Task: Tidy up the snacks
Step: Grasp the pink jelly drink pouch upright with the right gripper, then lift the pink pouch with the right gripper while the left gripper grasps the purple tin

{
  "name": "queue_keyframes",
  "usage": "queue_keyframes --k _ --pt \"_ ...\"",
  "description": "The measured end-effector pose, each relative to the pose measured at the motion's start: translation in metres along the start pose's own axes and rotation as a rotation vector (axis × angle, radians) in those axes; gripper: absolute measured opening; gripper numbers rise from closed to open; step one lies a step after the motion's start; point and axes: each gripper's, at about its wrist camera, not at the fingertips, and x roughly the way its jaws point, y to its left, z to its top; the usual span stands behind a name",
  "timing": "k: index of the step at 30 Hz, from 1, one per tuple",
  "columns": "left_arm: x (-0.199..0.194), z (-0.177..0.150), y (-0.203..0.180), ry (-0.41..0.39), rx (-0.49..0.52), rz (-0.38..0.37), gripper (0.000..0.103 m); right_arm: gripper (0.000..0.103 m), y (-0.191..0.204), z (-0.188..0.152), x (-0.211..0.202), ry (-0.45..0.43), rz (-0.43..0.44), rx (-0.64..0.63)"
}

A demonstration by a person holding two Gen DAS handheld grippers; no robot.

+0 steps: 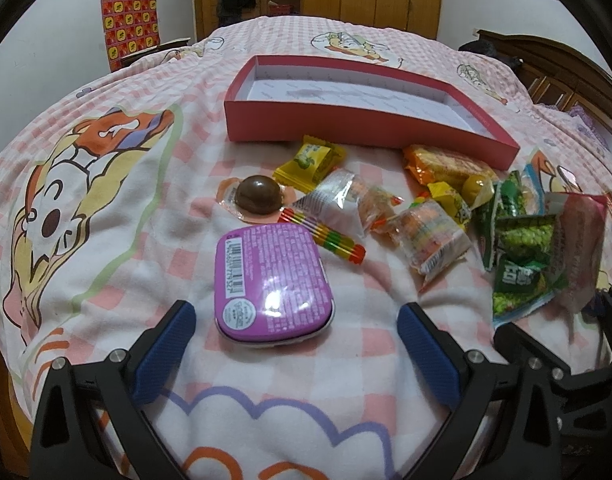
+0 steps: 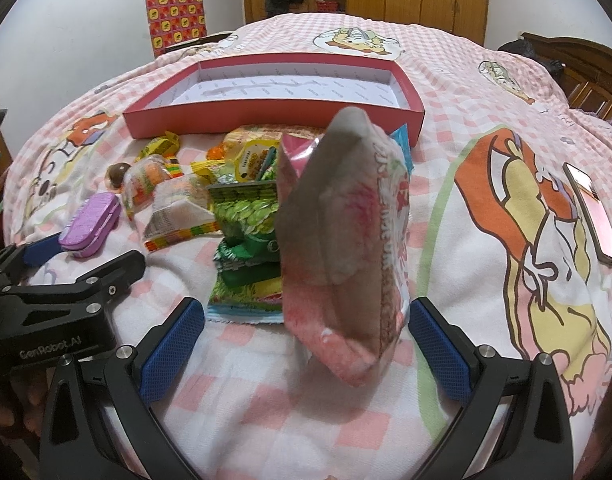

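Purple tin (image 1: 271,282) between spread left hand-held gripper (image 1: 295,344) fingers — untouched

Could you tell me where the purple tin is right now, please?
In the left wrist view the purple tin lies on the bedspread between the open left gripper's fingertips, just in front of the chocolate ball.

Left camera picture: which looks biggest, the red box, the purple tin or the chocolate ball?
1. Red box, biggest, though farthest away.
2. Purple tin, closest to the camera, which inflates it.
3. Chocolate ball, clearly smallest.
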Motion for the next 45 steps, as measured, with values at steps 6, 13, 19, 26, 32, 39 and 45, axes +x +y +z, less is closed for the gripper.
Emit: queue_keyframes --k 6,13,19,26,32,39,45 --pt "-0.018 0.002 0.008 -0.006 -0.002 -0.054 0.102 0.103 0.003 -0.003 -0.022 -0.032 0.027 -0.053" --pt "-0.033 0.009 0.028 -0.031 -0.034 -0.050 0.096 0.103 0.001 0.003 -0.042 -0.091 0.056 -0.079" --pt "-0.032 0.013 0.036 -0.023 -0.043 -0.058 0.086 0.103 -0.010 0.009 -0.047 -0.099 0.095 -0.083" --pt "-0.014 0.016 0.026 0.057 -0.056 -0.124 0.083 0.103 -0.028 0.014 -0.045 -0.095 0.105 -0.079" --pt "-0.006 0.016 0.011 0.045 0.009 -0.081 0.075 0.094 -0.042 0.020 -0.042 -0.092 0.114 -0.069" --pt "-0.002 0.020 0.015 0.035 0.005 -0.068 0.053 0.072 -0.048 0.026 -0.026 -0.027 0.200 0.018" --pt "-0.005 0.021 0.022 0.037 -0.006 -0.107 0.053 0.058 -0.048 0.024 -0.017 0.007 0.232 0.053"
